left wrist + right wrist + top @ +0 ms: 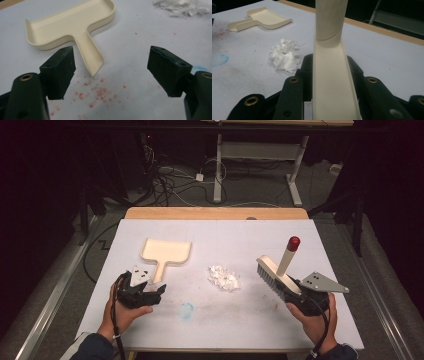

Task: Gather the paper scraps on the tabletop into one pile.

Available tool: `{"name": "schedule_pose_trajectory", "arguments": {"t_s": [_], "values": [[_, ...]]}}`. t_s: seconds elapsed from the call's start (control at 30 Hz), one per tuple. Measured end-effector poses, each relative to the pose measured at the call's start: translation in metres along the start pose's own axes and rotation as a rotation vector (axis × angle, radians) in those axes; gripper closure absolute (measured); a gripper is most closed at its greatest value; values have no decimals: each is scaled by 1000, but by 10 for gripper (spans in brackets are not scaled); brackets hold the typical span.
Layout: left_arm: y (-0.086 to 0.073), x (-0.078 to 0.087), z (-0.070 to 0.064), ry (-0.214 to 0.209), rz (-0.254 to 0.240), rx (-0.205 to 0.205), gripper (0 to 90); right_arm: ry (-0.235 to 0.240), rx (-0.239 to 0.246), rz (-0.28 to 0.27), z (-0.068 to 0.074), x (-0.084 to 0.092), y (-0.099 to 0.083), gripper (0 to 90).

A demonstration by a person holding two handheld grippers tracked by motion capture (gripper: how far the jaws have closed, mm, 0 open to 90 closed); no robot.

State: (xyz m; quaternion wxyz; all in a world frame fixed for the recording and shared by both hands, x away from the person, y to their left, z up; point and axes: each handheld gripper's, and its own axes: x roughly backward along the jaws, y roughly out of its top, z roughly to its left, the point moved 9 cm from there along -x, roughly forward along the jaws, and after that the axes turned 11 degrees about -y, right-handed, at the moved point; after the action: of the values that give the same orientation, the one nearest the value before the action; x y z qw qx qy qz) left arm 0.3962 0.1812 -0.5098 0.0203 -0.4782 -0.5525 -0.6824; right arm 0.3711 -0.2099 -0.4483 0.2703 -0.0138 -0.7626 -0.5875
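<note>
A cream dustpan lies flat at the left centre of the white table, handle toward me. My left gripper sits just short of that handle's end. In the left gripper view its jaws stand open, and the dustpan handle tip lies just ahead of the gap, nearer the left jaw and untouched. A pile of white paper scraps lies mid-table. My right gripper is shut on a cream brush with a red-tipped handle. The right gripper view has the brush body clamped between both jaws.
Red specks dot the sheet under the left gripper, and a blue stain marks the near middle. The table's wooden far edge borders a dark floor with cables and a desk frame. The paper scraps lie left of the brush.
</note>
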Motion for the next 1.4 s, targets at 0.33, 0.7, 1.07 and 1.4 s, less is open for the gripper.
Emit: {"name": "schedule_pose_trajectory", "arguments": {"t_s": [0.33,0.7,1.07,1.4], "values": [[6,-53,33,25,91,149,270,-5,0,-3,-3,-1,-2,676],[7,-68,45,38,64,207,518,4,5,10,-1,-5,-5,675],[10,-67,45,57,88,183,634,11,9,18,1,-7,-7,676],[24,-44,44,61,63,139,636,8,8,19,0,-8,-8,676]]}}
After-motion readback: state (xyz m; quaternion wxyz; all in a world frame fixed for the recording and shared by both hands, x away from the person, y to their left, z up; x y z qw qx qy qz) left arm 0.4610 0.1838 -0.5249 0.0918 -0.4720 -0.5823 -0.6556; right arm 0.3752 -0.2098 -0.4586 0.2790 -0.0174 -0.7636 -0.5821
